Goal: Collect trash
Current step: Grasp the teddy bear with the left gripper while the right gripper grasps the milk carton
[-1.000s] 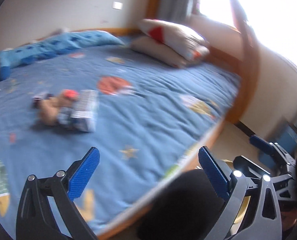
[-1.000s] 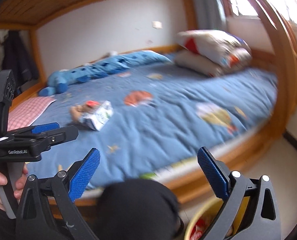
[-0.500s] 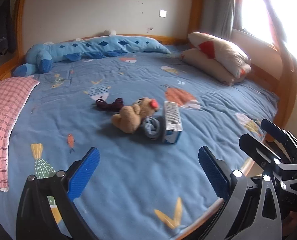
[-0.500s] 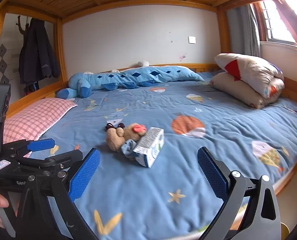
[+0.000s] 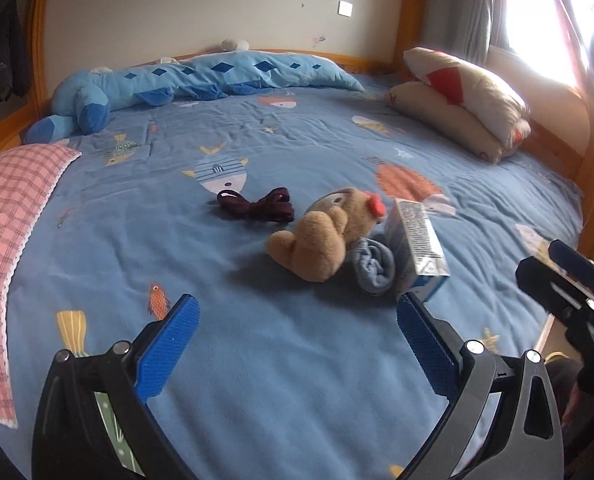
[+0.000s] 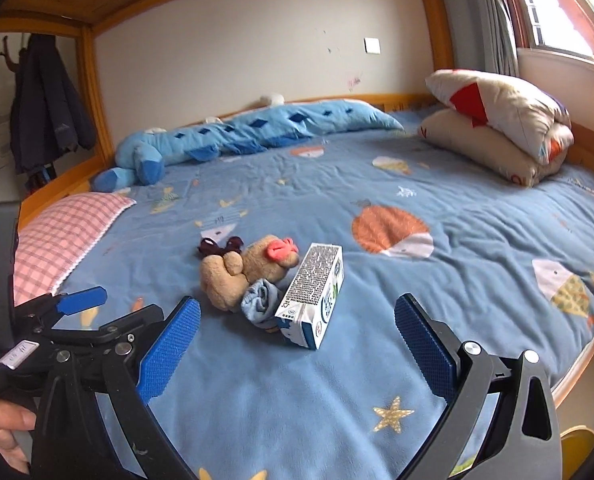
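Observation:
A white and blue milk carton (image 6: 313, 292) lies on its side on the blue bedspread (image 6: 437, 280); it also shows in the left wrist view (image 5: 417, 244). It touches a rolled blue-grey sock (image 6: 261, 304) and a brown teddy bear (image 6: 241, 268). My right gripper (image 6: 297, 340) is open and empty, above the bed just short of the carton. My left gripper (image 5: 297, 344) is open and empty, short of the bear (image 5: 325, 236) and sock (image 5: 375, 266).
A dark red bow (image 5: 257, 206) lies behind the bear. A pink checked pillow (image 5: 5, 216) is at the left, a long blue plush (image 5: 201, 80) at the back, folded quilts (image 5: 465, 100) at the right. A wooden bed frame (image 6: 581, 364) edges the bed.
Both grippers swung up from the floor beside the bed to face the bed's middle and moved closer to the carton, sock and bear. Both stayed open.

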Tool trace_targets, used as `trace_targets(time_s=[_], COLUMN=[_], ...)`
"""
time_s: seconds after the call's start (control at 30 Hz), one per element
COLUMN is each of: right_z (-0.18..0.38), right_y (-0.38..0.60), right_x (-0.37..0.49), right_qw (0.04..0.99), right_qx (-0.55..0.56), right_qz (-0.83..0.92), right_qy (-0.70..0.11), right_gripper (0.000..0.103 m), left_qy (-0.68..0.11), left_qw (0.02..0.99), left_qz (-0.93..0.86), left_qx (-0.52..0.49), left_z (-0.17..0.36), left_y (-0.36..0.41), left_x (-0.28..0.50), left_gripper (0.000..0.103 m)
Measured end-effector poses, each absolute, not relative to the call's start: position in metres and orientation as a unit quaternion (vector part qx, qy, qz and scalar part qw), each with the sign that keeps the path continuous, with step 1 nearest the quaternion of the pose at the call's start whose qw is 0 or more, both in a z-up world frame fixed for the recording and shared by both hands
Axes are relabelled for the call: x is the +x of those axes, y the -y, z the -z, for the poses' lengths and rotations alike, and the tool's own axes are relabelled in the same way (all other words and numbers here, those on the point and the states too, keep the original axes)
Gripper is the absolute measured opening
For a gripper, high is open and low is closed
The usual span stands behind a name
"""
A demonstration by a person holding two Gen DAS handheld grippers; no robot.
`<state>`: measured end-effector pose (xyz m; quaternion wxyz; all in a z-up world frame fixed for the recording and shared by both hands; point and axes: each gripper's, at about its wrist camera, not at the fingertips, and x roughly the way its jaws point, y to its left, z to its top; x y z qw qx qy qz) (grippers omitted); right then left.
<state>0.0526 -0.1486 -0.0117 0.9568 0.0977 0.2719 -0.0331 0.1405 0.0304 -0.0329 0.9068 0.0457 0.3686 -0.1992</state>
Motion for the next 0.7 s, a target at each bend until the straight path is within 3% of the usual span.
trace_targets(time_s=[0.1,0.27,0.33,0.47,0.7], right_z=[0.02,0.042,0.052,0.067,0.084], right_y=[0.148,0.15,0.15,0.147,0.148], right_x=[0.068,0.102,0.115,0.135,0.162], right_qw=[0.953,0.94,0.935,0.929,0.917], right_qx=[0.1,0.111,0.113,0.114,0.111], right_qz=[0.047,0.072,0.081,0.105,0.144], right_qy=[-0.282,-0.315,-0.326,-0.337,-0.356], right_gripper=[0.093,0.072,0.067,0.061,0.06], left_qy=[-0.38,-0.388,-0.394,-0.4,-0.403], left_qw=[0.899,0.889,0.886,0.881,0.877], left_qz=[0.214,0.243,0.245,0.25,0.26], left_qx=[0.04,0.022,0.023,0.023,0.028], left_z=[0.044,0.059,0.065,0.073,0.08], left_y=[-0.033,-0.036,-0.036,-0.039,-0.035], left_x=[0.158,0.18,0.188,0.201,0.216], left_gripper=[0.099,0.099,0.099,0.099,0.099])
